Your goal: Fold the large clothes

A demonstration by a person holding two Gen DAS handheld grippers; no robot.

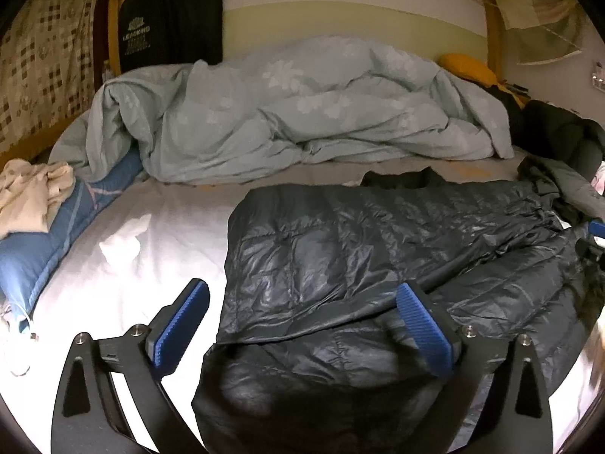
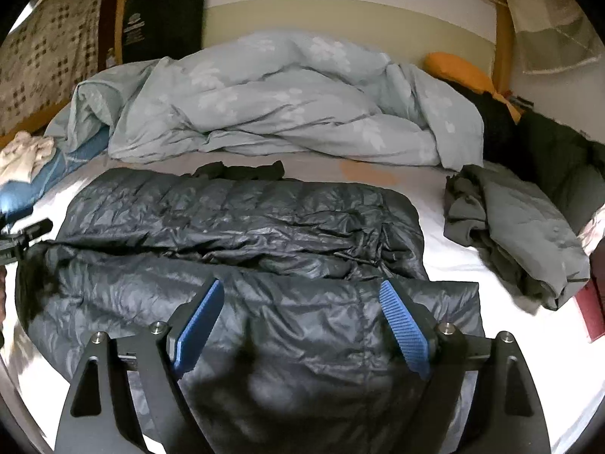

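Observation:
A shiny black quilted down jacket lies spread on the white bed sheet; it also shows in the right wrist view, folded lengthwise with a ridge across its middle. My left gripper is open above the jacket's left end, jaws wide, holding nothing. My right gripper is open above the jacket's near right part, also empty. The tip of the right gripper shows at the far right of the left view, and the left gripper shows at the left edge of the right view.
A pale blue floral duvet is heaped at the back. A grey garment lies crumpled at the right. A blue pillow with cream clothing is at the left. An orange pillow is by the wooden bedframe.

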